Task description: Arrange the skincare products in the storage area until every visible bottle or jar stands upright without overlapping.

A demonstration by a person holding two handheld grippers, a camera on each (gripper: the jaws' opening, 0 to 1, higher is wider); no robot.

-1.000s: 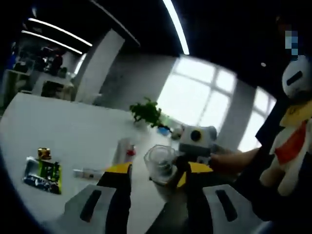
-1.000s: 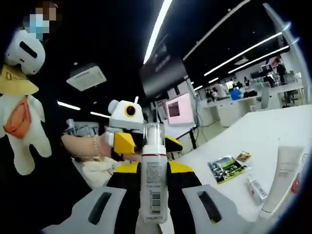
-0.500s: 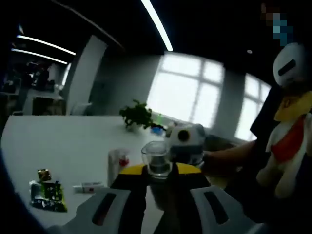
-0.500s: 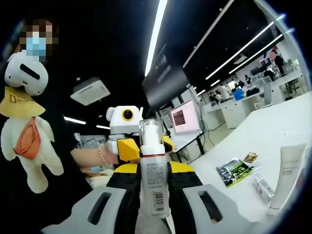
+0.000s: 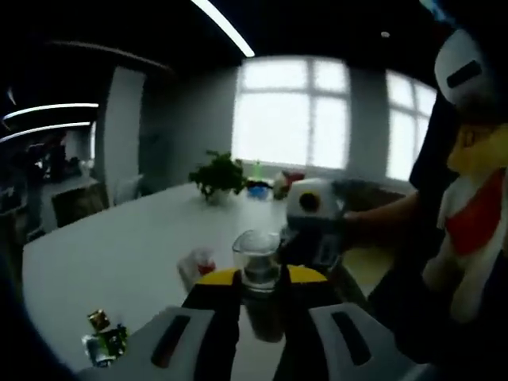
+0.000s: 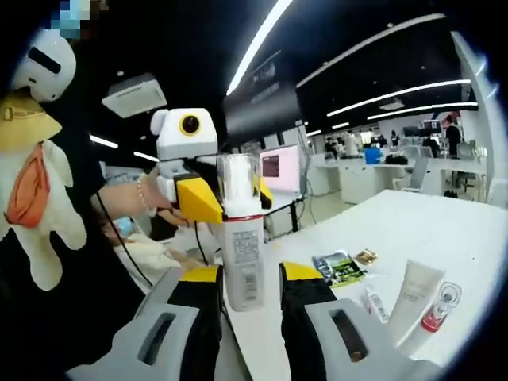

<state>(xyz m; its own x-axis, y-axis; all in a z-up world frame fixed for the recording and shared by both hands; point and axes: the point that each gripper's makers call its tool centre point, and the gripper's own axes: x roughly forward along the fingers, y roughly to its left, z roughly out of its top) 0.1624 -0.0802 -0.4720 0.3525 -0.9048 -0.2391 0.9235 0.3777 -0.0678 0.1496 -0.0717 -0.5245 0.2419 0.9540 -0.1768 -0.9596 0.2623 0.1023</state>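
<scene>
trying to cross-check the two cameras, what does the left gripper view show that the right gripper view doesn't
Left gripper view: a potted plant by bright windows.

Right gripper view: a white tube, a small red-capped bottle, a monitor and ceiling lights.

Both: the pump bottle with its clear cap between the grippers, the white table, the green sachet and the plush toy.

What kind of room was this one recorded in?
Most likely an open-plan office or lab: a long white table, ceiling strip lights, rows of desks with monitors, large windows and a potted plant.
</scene>
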